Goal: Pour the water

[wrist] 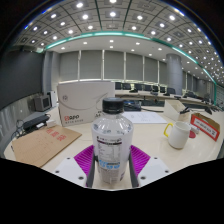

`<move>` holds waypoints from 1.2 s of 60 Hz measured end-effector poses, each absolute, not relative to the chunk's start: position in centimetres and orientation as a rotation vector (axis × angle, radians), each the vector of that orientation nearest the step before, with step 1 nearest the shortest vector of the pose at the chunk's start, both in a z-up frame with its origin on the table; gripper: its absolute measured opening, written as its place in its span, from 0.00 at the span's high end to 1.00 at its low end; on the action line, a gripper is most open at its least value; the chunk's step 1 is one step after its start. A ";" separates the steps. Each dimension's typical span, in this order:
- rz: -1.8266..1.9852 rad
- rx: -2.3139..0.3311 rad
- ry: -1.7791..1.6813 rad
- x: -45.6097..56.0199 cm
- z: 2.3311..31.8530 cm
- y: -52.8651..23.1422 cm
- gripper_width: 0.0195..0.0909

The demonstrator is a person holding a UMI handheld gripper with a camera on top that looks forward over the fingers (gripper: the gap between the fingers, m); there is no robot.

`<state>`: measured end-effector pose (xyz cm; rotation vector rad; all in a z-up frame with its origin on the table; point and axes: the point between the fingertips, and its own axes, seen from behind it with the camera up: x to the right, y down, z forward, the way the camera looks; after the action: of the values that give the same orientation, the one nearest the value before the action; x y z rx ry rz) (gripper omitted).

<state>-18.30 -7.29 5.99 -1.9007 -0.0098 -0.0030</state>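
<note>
A clear plastic bottle [109,140] stands upright between the two fingers of the gripper [109,168], right in front of the camera. It has a rounded shoulder, a black screw cap and a pale paper label wrapped around its lower half; the walls are see-through and ribbed, and the room shows faintly through them. The magenta pads [84,158] sit close against either side of the bottle's lower body, so the claw looks narrowed onto the bottle and holding it, though the actual contact lines are hidden behind the bottle itself. Whether its base rests on the table [150,135] cannot be told.

Just beyond the bottle to the right stands a white mug [178,133] with a smooth glazed look and a loop handle, apart from the bottle. Further right lies a red and white box [204,124], tilted. To the left, a flat brown sheet of cardboard [45,146] lies on the pale tabletop. Behind the bottle sits a big white carton [82,103] with red print on its side. A dark boxy device [34,124] rests at the left end of the table. Far behind are rows of desks with monitors [150,89] and a ceiling dotted with round lights [110,17].
</note>
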 end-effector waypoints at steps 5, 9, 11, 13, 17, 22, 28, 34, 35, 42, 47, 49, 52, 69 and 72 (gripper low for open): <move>-0.002 -1.907 0.003 -18.0 6.0 -7.5 0.63; 0.004 -1.923 -0.008 -18.2 5.9 -7.5 0.68; 0.025 -1.932 -0.014 -18.5 6.1 -7.5 0.70; 0.044 -1.931 -0.009 -18.6 6.5 -7.5 0.70; 0.074 -1.923 -0.004 -18.5 8.0 -7.3 0.70; 0.189 -1.884 0.063 -18.0 11.1 -7.0 0.70; 0.427 -1.839 0.257 -17.1 15.4 -5.8 0.70; 0.694 -1.746 0.476 -13.8 18.9 -3.7 0.70; 0.737 -1.729 0.514 -13.2 19.4 -3.3 0.70; 1.029 -1.602 0.777 -9.6 21.3 -1.0 0.70; 1.223 -1.507 0.967 -6.7 21.0 0.3 0.71; 1.305 -1.461 1.051 -6.0 21.4 0.1 0.71; 1.417 -1.383 1.154 -4.3 20.5 1.4 0.71; 1.756 -1.157 1.497 -1.6 16.5 3.3 0.71; 1.765 -1.160 1.504 -1.6 16.3 3.3 0.70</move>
<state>-1.63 3.27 16.33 -1.1597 1.5043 1.7646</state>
